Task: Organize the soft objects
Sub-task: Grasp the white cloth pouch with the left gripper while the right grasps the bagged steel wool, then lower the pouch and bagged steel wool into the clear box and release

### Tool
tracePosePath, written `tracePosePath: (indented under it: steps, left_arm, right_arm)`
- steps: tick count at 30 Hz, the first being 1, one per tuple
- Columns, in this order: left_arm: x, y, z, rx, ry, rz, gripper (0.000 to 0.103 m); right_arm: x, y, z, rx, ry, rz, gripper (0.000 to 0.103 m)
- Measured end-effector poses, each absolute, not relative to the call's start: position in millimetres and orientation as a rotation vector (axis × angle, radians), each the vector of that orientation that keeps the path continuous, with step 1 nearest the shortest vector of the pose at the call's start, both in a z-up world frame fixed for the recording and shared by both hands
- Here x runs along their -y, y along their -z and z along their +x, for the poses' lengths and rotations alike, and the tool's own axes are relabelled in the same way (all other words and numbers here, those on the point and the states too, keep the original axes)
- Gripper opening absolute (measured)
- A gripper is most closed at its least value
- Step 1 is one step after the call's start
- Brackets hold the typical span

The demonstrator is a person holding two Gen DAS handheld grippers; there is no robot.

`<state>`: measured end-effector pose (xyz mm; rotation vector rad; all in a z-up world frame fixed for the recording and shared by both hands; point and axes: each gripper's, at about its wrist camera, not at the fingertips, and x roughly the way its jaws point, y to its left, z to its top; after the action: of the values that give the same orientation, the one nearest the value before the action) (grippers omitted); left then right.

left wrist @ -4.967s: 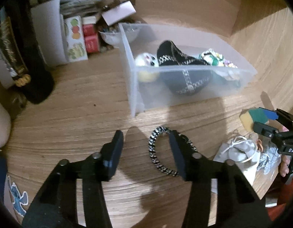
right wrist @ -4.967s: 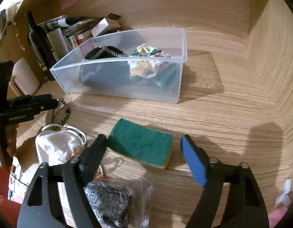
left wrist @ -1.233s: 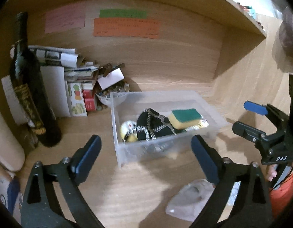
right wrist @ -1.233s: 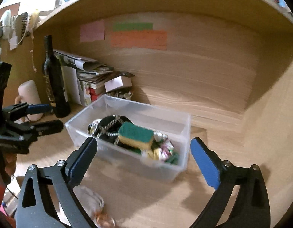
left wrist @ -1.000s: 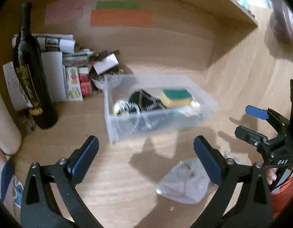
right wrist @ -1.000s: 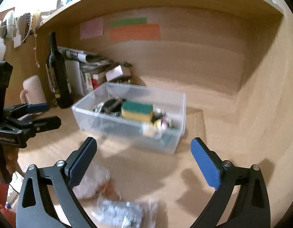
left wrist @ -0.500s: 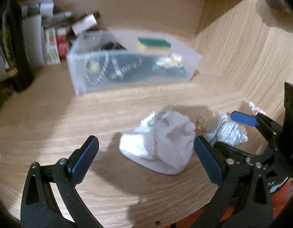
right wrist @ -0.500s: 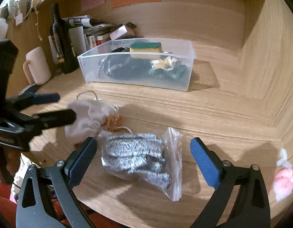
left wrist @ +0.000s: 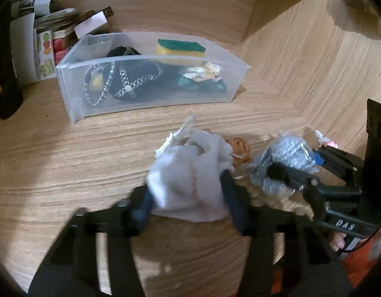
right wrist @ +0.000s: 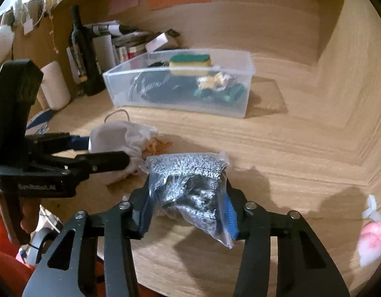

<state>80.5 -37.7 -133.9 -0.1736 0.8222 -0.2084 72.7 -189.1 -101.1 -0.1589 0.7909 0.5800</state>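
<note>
My left gripper (left wrist: 188,198) is shut on a white cloth pouch (left wrist: 188,173) with a drawstring, low over the wooden desk. It also shows in the right wrist view (right wrist: 118,138). My right gripper (right wrist: 188,208) is shut on a clear plastic bag of grey knit fabric (right wrist: 190,183), which also shows in the left wrist view (left wrist: 284,160). A clear plastic bin (left wrist: 74,104) stands farther back. It holds a green and yellow sponge (left wrist: 180,49), a black bag with silver chains (left wrist: 131,79) and a crumpled colourful cloth (left wrist: 205,74).
A dark wine bottle (right wrist: 83,49), papers and small boxes (left wrist: 44,49) stand at the back left. A cream mug (right wrist: 54,84) sits left of the bin. A pink and white item (right wrist: 371,237) lies at the right edge. Wooden walls enclose the back and right.
Both grippers have dropped to the desk and closed: the left on the white pouch, the right on the bagged grey fabric. Half a second ago both were open above these items.
</note>
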Motion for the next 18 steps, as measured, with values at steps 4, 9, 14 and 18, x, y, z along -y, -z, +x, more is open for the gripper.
tracePosePath:
  steps: [4, 9, 14, 18]
  left_arm:
    - [33.2, 124.4, 81.0, -0.792, 0.209, -0.178, 0.027]
    - [23.4, 106.7, 80.6, -0.730, 0.192, -0.173, 0.026]
    - [11.6, 77.5, 80.3, -0.640, 0.165, -0.164, 0.025]
    - [5.5, 56.8, 82.8, -0.587, 0.135, -0.156, 0.025]
  right_arm:
    - [194.1, 87.9, 80.9, -0.751, -0.569, -0.132, 0.042]
    - [196.5, 73.0, 92.7, -0.712, -0.552, -0.110, 0.042]
    - [196.8, 57.9, 109.9, -0.671, -0.538, -0.097, 0.042]
    - [196.4, 43.4, 124.5, -0.634, -0.535, -0.082, 0.042]
